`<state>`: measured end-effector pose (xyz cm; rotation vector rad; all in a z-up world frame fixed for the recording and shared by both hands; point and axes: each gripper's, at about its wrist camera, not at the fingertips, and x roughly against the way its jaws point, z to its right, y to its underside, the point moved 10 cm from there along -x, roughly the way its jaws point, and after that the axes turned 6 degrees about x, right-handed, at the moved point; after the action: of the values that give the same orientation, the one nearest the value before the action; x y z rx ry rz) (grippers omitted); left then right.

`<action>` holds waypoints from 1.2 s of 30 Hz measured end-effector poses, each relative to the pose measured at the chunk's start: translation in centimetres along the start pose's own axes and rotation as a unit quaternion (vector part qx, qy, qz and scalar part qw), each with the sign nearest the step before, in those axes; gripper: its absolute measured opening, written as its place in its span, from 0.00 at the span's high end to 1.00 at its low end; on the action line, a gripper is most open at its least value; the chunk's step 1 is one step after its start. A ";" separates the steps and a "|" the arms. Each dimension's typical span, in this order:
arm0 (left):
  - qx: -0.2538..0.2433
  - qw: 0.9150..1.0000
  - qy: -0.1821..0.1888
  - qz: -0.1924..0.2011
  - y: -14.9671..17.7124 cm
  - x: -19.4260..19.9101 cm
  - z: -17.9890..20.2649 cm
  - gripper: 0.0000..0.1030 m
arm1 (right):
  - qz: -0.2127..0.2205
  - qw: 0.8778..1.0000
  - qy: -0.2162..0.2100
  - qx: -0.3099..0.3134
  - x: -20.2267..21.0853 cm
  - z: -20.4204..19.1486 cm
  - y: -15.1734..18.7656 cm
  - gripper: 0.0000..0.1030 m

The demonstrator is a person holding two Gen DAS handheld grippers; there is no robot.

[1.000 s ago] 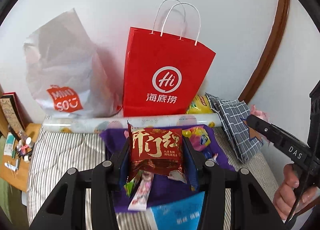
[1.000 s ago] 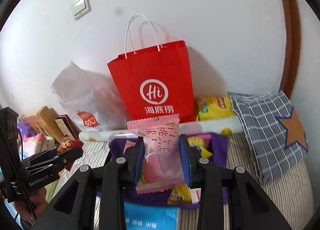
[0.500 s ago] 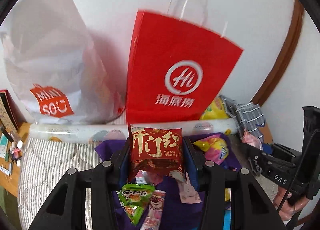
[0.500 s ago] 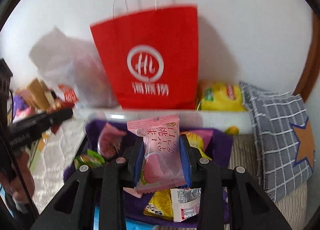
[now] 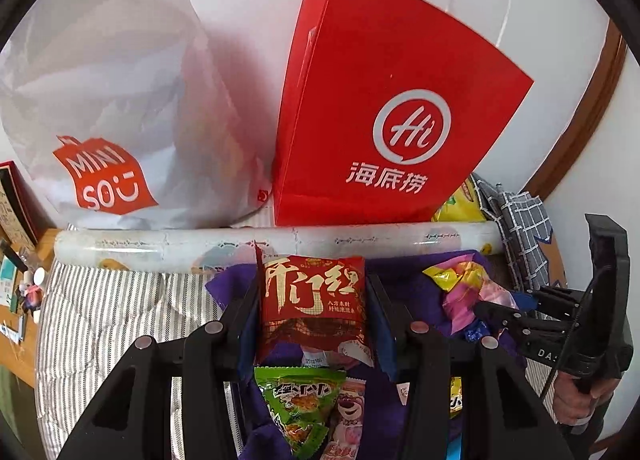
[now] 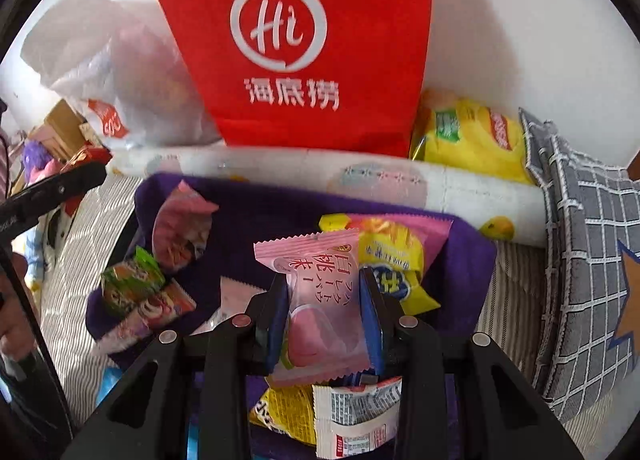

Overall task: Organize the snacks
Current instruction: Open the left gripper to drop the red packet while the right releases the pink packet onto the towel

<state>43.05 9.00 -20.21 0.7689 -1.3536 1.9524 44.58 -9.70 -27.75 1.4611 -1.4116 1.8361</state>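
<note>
- Left tool (image 5: 312, 312) clenches a red packet (image 5: 314, 302); red paper bag (image 5: 384, 100) stands ahead of it.
- Right tool (image 6: 324, 310) clenches a pink packet (image 6: 320, 300) above the purple cloth (image 6: 256, 212) strewn with snacks.

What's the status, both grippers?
Left gripper shut on red snack packet. Right gripper shut on pink peach packet. Both over purple cloth strewn with snacks. Nothing in the way.

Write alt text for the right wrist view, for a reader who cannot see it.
The right gripper is shut on a pink snack packet, held above a purple cloth strewn with other wrapped snacks. Behind stand a red paper bag, a white plastic bag and a yellow packet; a grey checked cushion lies at the right.
</note>
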 end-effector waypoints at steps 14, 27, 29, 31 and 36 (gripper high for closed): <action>-0.022 0.999 -0.005 -0.050 2.7 -2.7 1.8 0.56 | -0.052 0.998 -0.015 0.031 -1.5 0.0 2.3 0.68; -0.032 0.995 -0.016 -0.090 4.4 -4.9 2.1 0.56 | -0.044 0.999 -0.007 0.025 -1.5 -0.1 1.8 0.58; -0.033 0.995 -0.017 -0.095 4.6 -5.1 2.0 0.56 | -0.041 0.999 -0.010 0.026 -1.5 -0.1 1.7 0.56; -0.034 0.994 -0.021 -0.100 4.8 -5.3 1.9 0.55 | -0.045 0.999 -0.008 0.022 -1.5 0.2 1.8 0.56; -0.040 0.993 -0.033 -0.108 5.2 -5.8 1.8 0.55 | -0.034 0.999 -0.010 0.016 -0.6 0.5 1.6 0.55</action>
<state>42.88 4.91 -27.02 0.9084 -1.3201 1.7080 43.78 -10.65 -29.04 1.5287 -1.3303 1.8139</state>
